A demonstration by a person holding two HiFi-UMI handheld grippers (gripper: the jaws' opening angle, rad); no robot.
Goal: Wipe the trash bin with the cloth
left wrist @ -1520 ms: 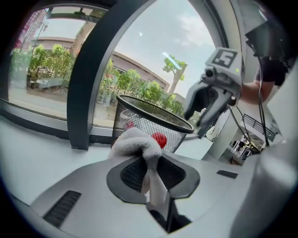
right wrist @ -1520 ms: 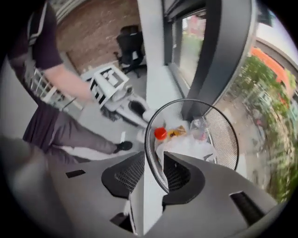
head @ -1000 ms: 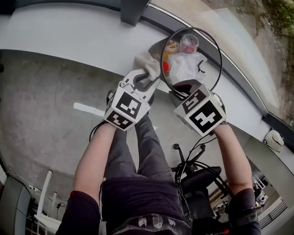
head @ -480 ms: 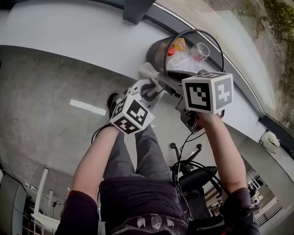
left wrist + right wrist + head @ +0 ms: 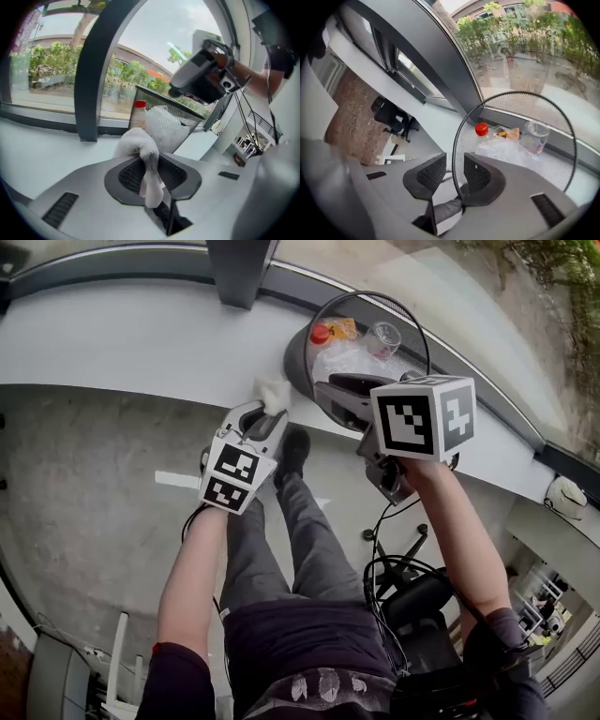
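Note:
A black wire-mesh trash bin point(image 5: 302, 354) stands against the white ledge, with a red-capped bottle point(image 5: 481, 129), a clear cup point(image 5: 533, 137) and crumpled plastic inside. My left gripper point(image 5: 265, 416) is shut on a white cloth point(image 5: 274, 394), which sits just left of the bin's outer wall. In the left gripper view the cloth point(image 5: 138, 144) bulges from the jaws in front of the bin point(image 5: 165, 125). My right gripper point(image 5: 337, 395) straddles the bin's near rim. The rim wire point(image 5: 453, 154) runs between its jaws, close to the right pad, with a gap to the left pad.
A dark pillar point(image 5: 236, 268) rises behind the ledge point(image 5: 141, 334), with window glass beyond. The person's legs, a black office chair point(image 5: 412, 601) and loose cables lie below the grippers. A white stripe point(image 5: 178, 480) marks the grey floor at left.
The left gripper has carried the cloth left and down along the bin's outer side. The right gripper has rolled so its marker cube faces the head camera, staying at the rim.

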